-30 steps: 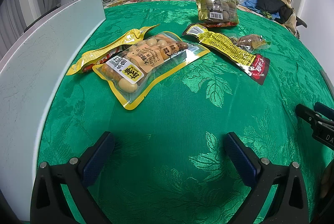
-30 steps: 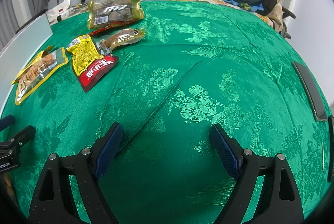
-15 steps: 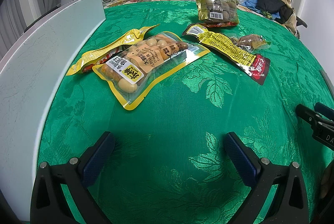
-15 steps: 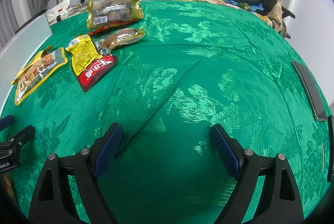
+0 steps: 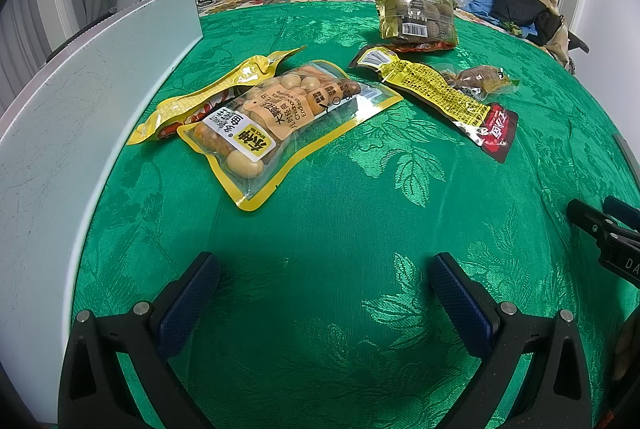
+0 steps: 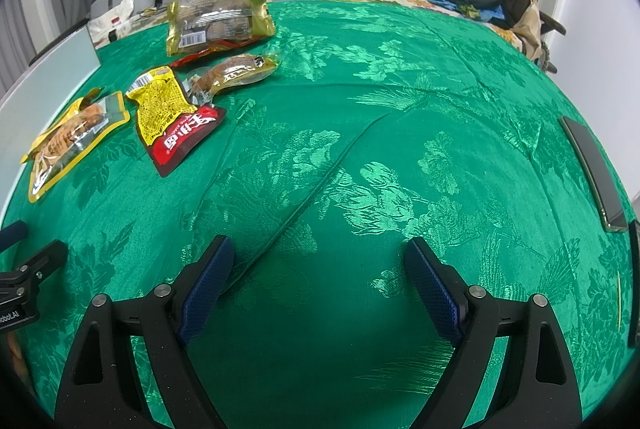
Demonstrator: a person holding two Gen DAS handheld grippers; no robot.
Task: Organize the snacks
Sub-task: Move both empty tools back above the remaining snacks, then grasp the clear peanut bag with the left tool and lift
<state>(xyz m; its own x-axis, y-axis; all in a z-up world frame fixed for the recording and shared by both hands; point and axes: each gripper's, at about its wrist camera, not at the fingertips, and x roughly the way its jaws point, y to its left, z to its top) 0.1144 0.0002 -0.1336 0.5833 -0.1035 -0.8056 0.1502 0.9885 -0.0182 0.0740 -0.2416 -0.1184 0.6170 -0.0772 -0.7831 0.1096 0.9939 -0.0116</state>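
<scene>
Here, view by view, with places given from the clear yellow-edged pouch.

Left wrist view:
- Left gripper point(image 5: 320, 275): fingers spread wide, holding nothing, over bare green cloth point(image 5: 340, 229), nearer the camera than the pouch.
- Clear yellow-edged pouch point(image 5: 280, 121): flat on the cloth, round and sausage-shaped snacks showing through.
- Yellow packet point(image 5: 208, 93): partly under the pouch's left edge, touching it.
- Yellow-and-red packet point(image 5: 444, 97): right of the pouch, apart from it.
- Small clear pack point(image 5: 480, 79): just beyond the yellow-and-red packet, touching it.
- Green-gold bag point(image 5: 416, 15): farther back, to the pouch's right.
- Pale board point(image 5: 72, 101): along the left side, beyond the yellow packet.
- Right gripper point(image 5: 604, 229): at the right edge; state cannot be told here.

Right wrist view:
- Right gripper point(image 6: 320, 271): fingers wide apart, empty, well right of the pouch point(image 6: 66, 137).
- Yellow-and-red packet point(image 6: 172, 117): just right of the pouch.
- Dark flat device point(image 6: 596, 169): far right cloth edge.
</scene>
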